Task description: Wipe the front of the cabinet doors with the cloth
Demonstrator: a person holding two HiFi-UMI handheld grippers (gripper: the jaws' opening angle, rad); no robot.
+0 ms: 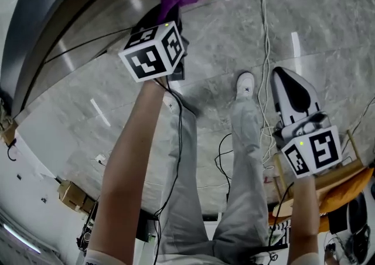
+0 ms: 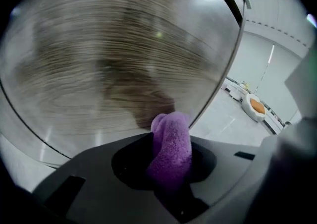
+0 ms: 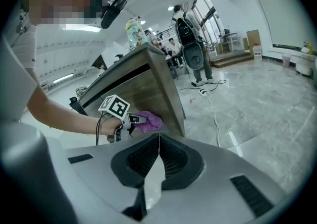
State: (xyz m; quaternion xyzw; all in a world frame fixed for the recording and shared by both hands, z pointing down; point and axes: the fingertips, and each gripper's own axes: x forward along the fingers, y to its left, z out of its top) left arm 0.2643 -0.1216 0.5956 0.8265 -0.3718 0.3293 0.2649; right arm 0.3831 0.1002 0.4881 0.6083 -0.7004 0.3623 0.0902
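Your left gripper [image 2: 171, 173] pinches the purple cloth [image 2: 172, 139] between its fingers [image 2: 130, 166], lower centre of the frame. The cloth's bunched end pokes past the tips against the wood-grain cabinet door [image 2: 109, 64]. Your right gripper's [image 3: 157, 161] fingers are pressed together, empty.

Ahead blocked by wood-grain cabinet door [image 2: 114, 54]; open grey marble floor [image 1: 222, 35] past its edge, thin white cable [image 1: 265, 35] trailing across, orange-cushioned wooden seat [image 1: 345, 190] crowding right side.

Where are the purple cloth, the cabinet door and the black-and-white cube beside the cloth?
purple cloth [image 2: 171, 143]: left gripper view, middle of the bunched fabric.
cabinet door [image 2: 109, 59]: left gripper view, its wood-grain front.
black-and-white cube [image 1: 146, 61]: head view, its patterned near face.
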